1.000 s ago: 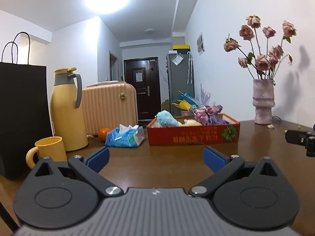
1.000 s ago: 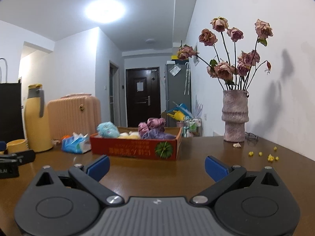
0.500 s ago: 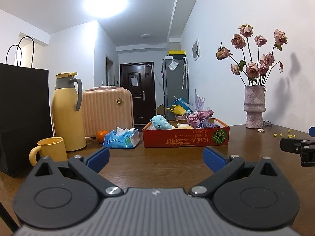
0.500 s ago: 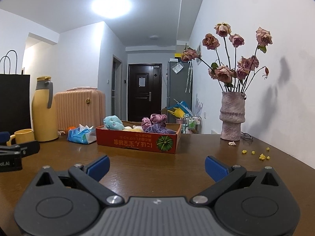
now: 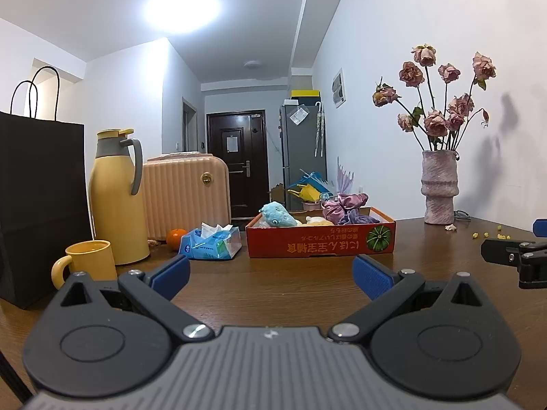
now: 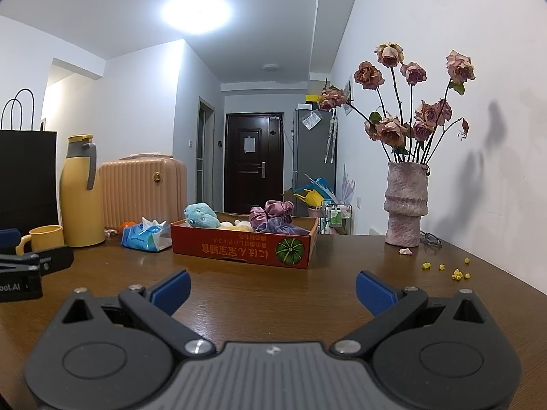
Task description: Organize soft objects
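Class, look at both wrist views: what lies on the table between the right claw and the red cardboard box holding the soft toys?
Nothing: only bare brown table separates the open right claw from the red cardboard box, as the right wrist view shows.

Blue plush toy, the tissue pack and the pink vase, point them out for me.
blue plush toy [image 5: 277,214], left wrist view, on its body.
tissue pack [image 5: 208,246], left wrist view, on its blue front.
pink vase [image 6: 406,201], right wrist view, on its middle.

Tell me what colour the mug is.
Yellow; the mug shows best in the left wrist view.
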A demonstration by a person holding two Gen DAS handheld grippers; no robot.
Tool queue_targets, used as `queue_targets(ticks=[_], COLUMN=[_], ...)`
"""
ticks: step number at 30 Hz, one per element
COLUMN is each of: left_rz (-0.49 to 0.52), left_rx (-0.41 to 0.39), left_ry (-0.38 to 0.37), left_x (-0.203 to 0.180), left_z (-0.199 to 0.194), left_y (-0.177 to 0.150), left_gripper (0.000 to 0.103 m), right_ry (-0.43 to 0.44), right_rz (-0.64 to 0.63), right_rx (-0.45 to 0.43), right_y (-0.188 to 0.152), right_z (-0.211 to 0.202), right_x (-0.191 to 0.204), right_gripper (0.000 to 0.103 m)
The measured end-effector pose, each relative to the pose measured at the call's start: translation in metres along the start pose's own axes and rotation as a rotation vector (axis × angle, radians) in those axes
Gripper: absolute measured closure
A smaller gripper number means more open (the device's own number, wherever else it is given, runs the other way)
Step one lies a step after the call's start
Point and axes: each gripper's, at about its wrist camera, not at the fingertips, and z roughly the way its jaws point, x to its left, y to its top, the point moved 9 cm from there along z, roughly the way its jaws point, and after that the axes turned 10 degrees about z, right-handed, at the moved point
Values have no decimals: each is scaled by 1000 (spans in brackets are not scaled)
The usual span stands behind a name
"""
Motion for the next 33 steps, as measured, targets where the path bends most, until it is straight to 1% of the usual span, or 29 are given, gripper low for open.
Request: queue_targets(ticks=[33], left_rz=[-3], left_rx=[-11], left_ry=[-11], left_x=[0], left_z=[-2], left_y=[2], left_gripper=[0], right_ry=[1], right_rz=[-6], right_rx=[-4], right_y=[2], right_z=[-2], right_x=[6], right_gripper=[0])
